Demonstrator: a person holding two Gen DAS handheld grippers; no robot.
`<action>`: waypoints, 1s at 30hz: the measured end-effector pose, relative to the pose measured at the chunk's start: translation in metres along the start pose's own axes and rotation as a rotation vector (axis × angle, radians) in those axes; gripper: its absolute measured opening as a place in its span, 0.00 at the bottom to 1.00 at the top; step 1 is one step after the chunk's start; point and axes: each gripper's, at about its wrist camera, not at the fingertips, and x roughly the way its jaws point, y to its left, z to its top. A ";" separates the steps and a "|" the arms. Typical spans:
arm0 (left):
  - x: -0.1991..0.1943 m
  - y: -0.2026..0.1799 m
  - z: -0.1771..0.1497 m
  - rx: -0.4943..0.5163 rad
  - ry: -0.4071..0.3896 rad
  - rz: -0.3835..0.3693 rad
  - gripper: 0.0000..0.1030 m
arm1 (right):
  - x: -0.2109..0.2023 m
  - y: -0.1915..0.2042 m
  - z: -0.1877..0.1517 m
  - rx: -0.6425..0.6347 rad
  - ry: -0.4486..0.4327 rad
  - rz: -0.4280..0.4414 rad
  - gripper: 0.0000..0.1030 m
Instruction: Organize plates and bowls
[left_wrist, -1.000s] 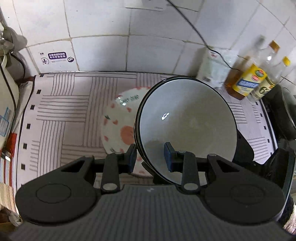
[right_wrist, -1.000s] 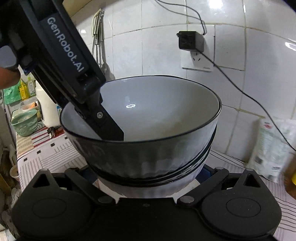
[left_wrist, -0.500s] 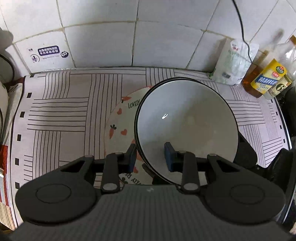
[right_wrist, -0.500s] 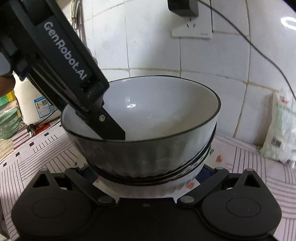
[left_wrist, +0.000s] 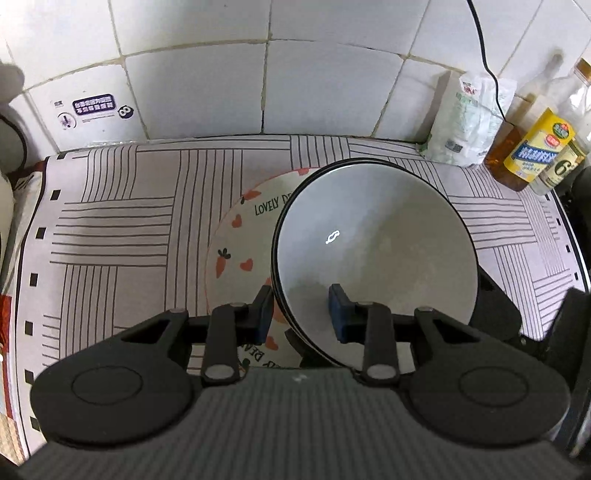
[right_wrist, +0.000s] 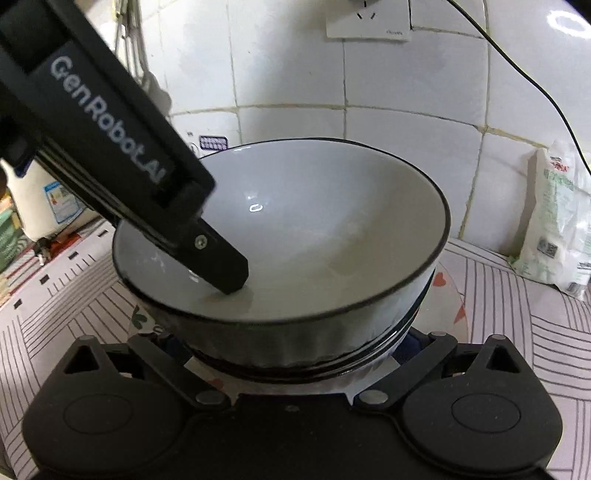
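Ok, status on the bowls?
Left claw straddles the bowls' rim. Right claw hugs the stack low. Bowls over the plate. Nothing blocking.

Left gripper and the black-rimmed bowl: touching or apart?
Touching. The right wrist view shows one finger of the left gripper pressed inside the bowl, the rim between its jaws.

stack of bowls (left_wrist: 376, 254) sits over plate (left_wrist: 243, 240) on cloth (left_wrist: 122, 229), w/ bag (left_wrist: 465, 122) & bottles (left_wrist: 535, 151) behind-right by wall; left gripper (left_wrist: 301, 314) straddles stack's near rim.
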 end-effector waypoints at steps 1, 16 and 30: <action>-0.001 0.001 -0.001 -0.011 -0.003 0.009 0.32 | -0.001 0.003 0.002 0.010 0.018 -0.015 0.99; -0.090 0.019 -0.040 -0.062 -0.158 0.066 0.59 | -0.095 0.027 -0.002 0.070 0.055 -0.111 0.99; -0.177 0.012 -0.061 -0.041 -0.207 0.099 0.96 | -0.175 0.013 0.031 0.145 0.075 -0.299 0.99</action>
